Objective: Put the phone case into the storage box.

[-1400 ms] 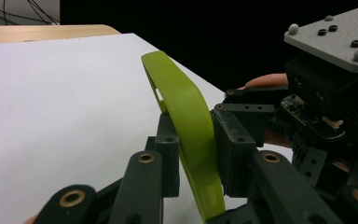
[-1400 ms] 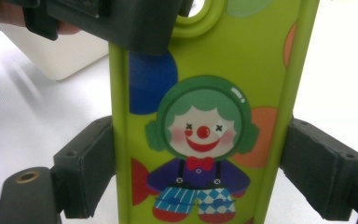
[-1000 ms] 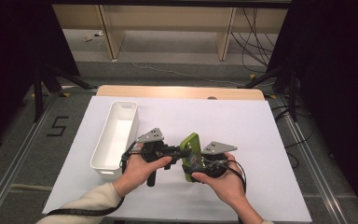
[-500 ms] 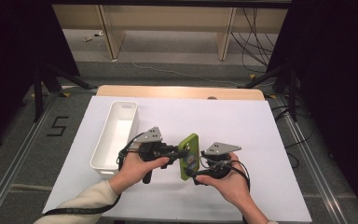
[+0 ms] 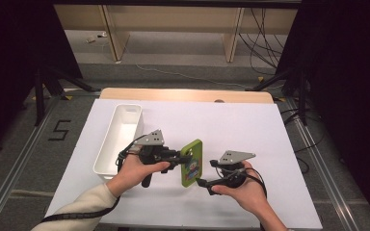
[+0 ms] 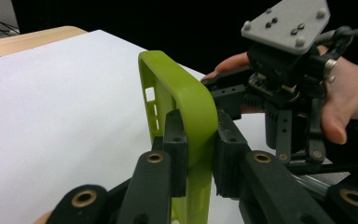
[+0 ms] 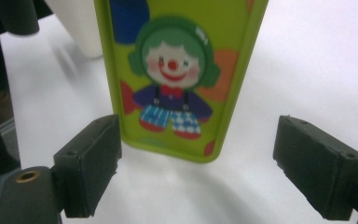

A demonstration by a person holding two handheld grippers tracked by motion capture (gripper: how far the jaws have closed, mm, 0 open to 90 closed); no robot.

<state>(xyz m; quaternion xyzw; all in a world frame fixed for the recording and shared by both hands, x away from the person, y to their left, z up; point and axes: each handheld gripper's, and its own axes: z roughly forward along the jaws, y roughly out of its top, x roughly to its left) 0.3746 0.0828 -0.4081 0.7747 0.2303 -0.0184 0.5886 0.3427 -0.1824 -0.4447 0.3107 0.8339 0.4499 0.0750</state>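
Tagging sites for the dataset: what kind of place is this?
Likely a lab data-collection rig, not a home: a white-covered table on a dark floor with a taped "5" marker, loose cables, and a person working handheld grippers.

The phone case (image 6: 186, 100) looks like smooth green plastic, a bit shiny; its picture side (image 7: 177, 74) is glossy; the fingers (image 7: 91, 163) have dull black pads; the worktop (image 5: 250, 130) looks like matt white paper; the bin (image 5: 120, 137) is smooth white plastic.
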